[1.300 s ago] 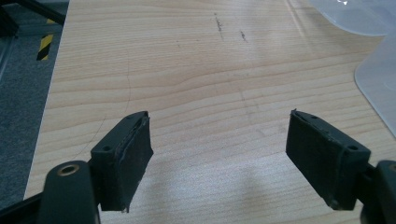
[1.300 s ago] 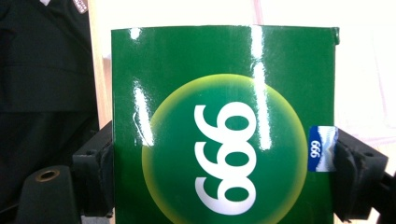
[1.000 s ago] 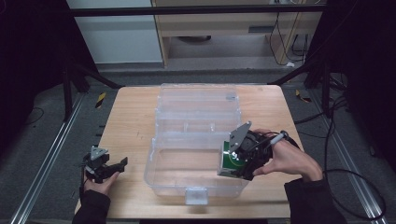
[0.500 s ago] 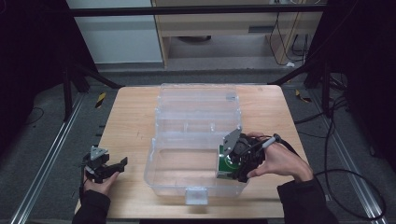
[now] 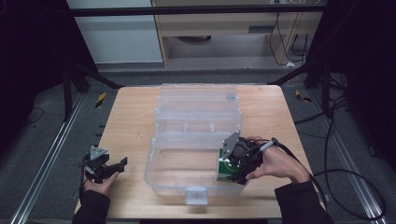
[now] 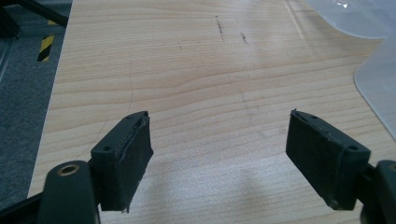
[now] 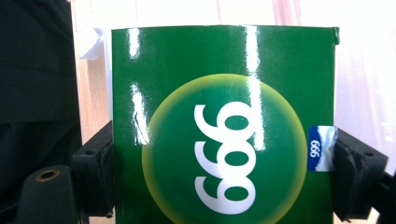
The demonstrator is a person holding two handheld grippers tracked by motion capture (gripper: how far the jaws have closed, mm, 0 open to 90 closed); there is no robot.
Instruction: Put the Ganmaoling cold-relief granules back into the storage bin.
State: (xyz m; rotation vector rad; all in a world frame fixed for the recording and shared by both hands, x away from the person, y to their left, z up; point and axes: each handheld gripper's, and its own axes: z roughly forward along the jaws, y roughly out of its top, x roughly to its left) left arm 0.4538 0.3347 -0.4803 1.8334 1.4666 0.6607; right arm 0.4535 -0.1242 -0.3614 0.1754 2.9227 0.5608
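A clear plastic storage box (image 5: 196, 140) stands open in the middle of the wooden table (image 5: 130, 116), its lid laid back on the far side. My right gripper (image 5: 232, 169) is shut on a glossy green carton (image 5: 224, 169) with a yellow-green disc and white numerals, held low in the box's near right corner. In the right gripper view the green carton (image 7: 224, 130) sits squeezed between both pads (image 7: 95, 175). My left gripper (image 5: 112, 169) rests open at the table's near left corner; its jaws stand wide with bare wood between them (image 6: 219, 158).
The box's front latch (image 5: 195, 196) juts toward the near table edge. Dark frame rails (image 5: 42, 163) and cables (image 5: 336, 140) run along the floor on both sides. Bare wood lies left of the box. A clear box edge (image 6: 378, 88) shows at the right of the left gripper view.
My right gripper has sunk with the green carton, going lower into the box's near right corner. The left gripper has stayed where it was.
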